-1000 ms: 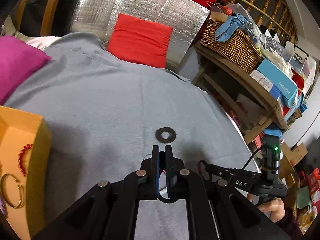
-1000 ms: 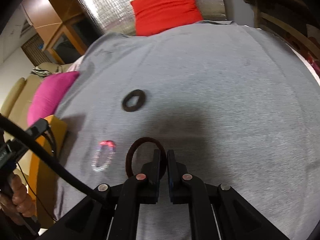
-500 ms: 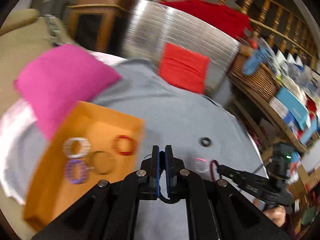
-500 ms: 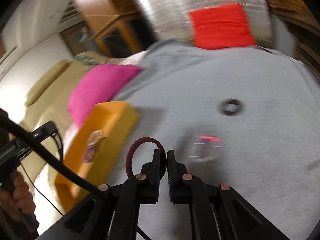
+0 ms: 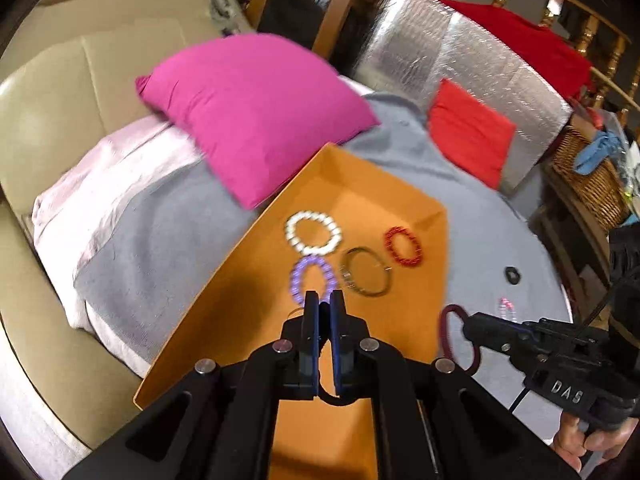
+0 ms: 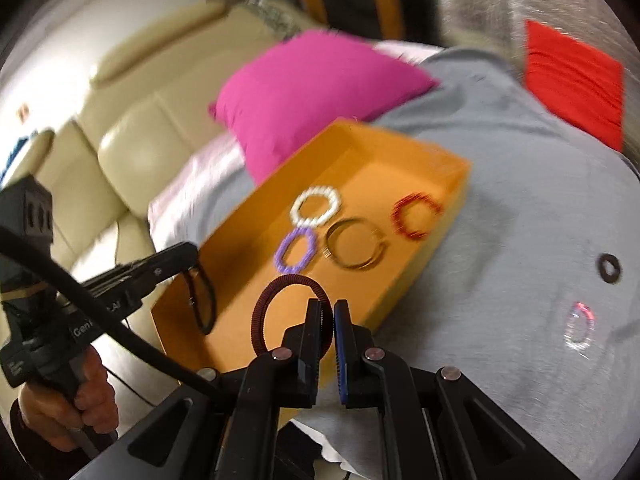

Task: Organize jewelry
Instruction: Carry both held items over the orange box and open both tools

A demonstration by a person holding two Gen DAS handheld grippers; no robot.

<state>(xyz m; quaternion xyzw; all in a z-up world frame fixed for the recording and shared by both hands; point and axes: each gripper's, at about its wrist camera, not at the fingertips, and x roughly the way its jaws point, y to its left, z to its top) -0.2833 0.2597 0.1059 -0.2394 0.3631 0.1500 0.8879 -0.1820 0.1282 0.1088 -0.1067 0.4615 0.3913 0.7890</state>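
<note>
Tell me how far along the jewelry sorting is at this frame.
Done: four bracelets lie in the orange tray: white, purple, metal bangle, red. In hand: the right gripper is shut on a dark red ring over the tray; the left gripper holds a thin dark ring. Left: a black ring and a clear bracelet on the grey cloth.
</note>
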